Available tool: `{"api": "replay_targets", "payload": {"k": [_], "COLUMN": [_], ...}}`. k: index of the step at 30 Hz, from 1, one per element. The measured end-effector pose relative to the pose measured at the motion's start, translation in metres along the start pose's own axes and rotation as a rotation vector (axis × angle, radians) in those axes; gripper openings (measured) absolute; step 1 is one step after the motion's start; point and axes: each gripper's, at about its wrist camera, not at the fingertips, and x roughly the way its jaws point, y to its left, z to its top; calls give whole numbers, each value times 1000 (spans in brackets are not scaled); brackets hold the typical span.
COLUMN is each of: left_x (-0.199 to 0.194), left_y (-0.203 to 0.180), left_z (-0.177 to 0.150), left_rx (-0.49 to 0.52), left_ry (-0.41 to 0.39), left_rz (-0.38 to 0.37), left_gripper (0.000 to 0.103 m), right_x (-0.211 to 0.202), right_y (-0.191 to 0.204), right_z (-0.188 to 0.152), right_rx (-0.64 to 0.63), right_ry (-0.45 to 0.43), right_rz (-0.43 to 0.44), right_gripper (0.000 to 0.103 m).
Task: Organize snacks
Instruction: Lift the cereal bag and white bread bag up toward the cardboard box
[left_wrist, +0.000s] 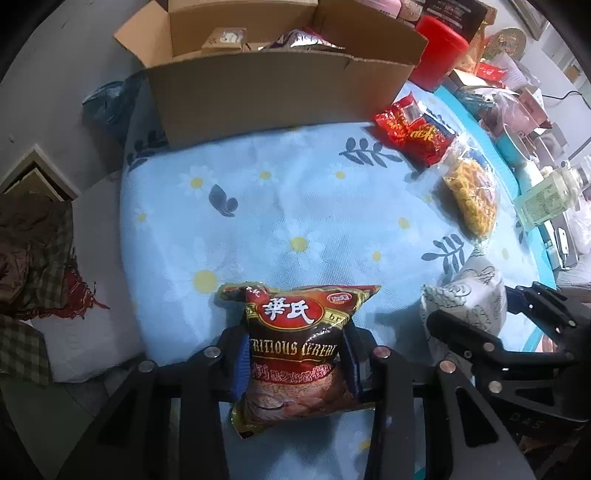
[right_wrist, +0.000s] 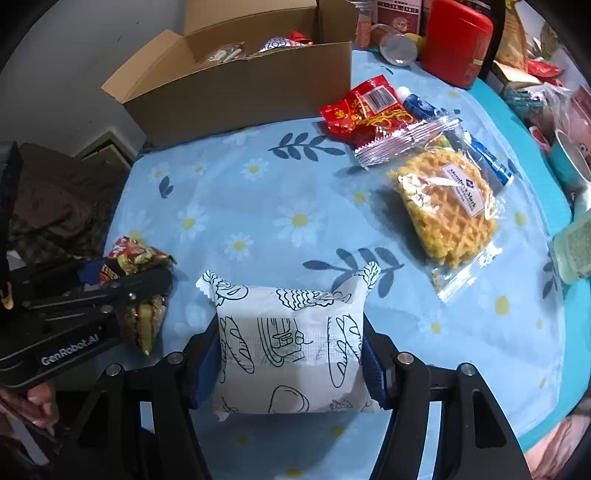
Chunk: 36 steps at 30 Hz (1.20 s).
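My left gripper (left_wrist: 295, 354) is shut on a dark red cereal packet (left_wrist: 295, 347), held just above the blue flowered tablecloth (left_wrist: 288, 206). My right gripper (right_wrist: 290, 354) is shut on a white bread packet with black line drawings (right_wrist: 288, 347). That white packet shows at the right in the left wrist view (left_wrist: 469, 299), and the cereal packet shows at the left in the right wrist view (right_wrist: 140, 284). An open cardboard box (right_wrist: 240, 92) with several snacks inside stands at the far side. A red snack packet (right_wrist: 364, 110) and a clear bag of yellow waffle crisps (right_wrist: 447, 206) lie at the right.
A red canister (right_wrist: 456, 40) stands behind the box at the back right. A blue and white tube (right_wrist: 424, 107) lies under the clear bag. Clutter of packets and a teal bowl (right_wrist: 569, 162) lines the right edge. Checked cloth (left_wrist: 33, 251) lies left of the table.
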Motion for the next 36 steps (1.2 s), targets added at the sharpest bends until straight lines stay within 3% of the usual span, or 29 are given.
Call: {"api": "replay_targets", "payload": {"k": [12, 22, 36], "left_x": [-46, -98, -165], "left_y": [-8, -16, -16], "left_z": [1, 14, 85], "left_rx": [43, 64, 58], "left_ry": [-53, -151, -367], "left_rz": [-23, -33, -42], "left_gripper": [39, 39, 39], "right_x": [-26, -71, -143], "right_y": [16, 30, 42], "right_z": [-2, 10, 85], "right_rx": [-8, -46, -120], "right_ry": [-23, -83, -245], "right_rz": [38, 69, 94], "right_gripper": [63, 63, 63]}}
